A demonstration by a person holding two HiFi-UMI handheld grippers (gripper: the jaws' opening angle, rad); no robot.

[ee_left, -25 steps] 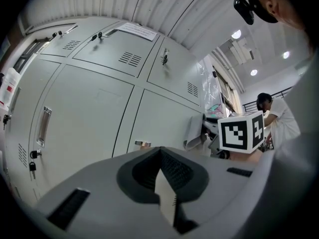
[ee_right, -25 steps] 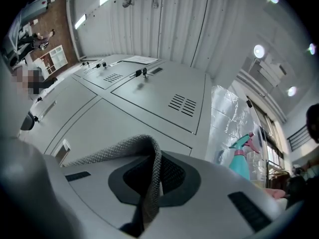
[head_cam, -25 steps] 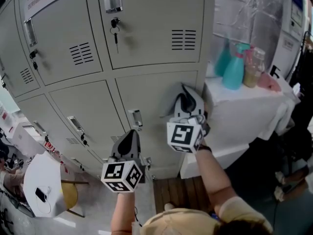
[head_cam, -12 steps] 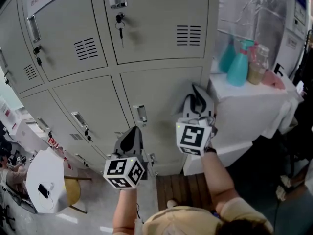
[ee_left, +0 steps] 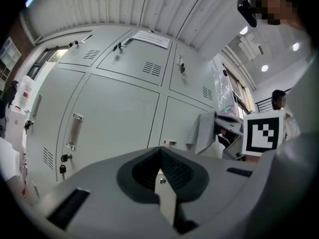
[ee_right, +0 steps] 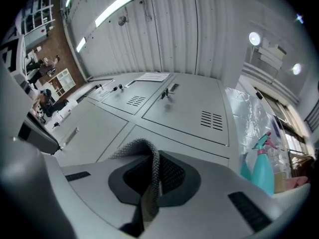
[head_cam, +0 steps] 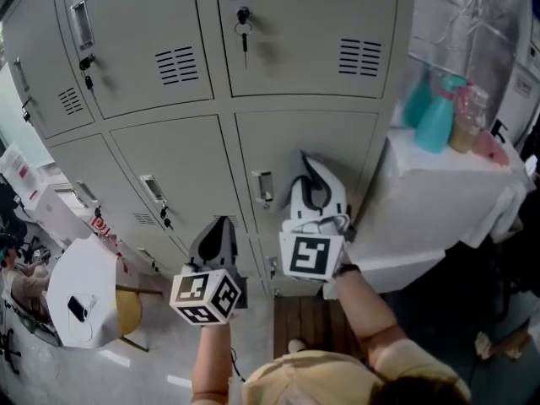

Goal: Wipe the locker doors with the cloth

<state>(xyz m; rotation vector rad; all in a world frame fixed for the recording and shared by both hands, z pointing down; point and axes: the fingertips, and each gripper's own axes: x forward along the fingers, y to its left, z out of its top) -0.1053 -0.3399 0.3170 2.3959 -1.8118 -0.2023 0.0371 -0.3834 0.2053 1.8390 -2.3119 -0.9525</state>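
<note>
Right gripper view has the right gripper clamped on the cloth, a grey knitted strip that loops up out of the pinched jaws and flops to one side. Beside it, the left gripper has its jaws pressed together with nothing between them. By its look the cloth is light, soft and limp, so it should fold and drag rather than push. A hold on a bunched edge leaves loose fabric to press flat. Ahead stand the locker doors, grey, smooth and stiff, with handles, keys and vent slots that could snag the weave. Whether the cloth touches a door I cannot tell. To the right, spray bottles stand on a white-draped table
</note>
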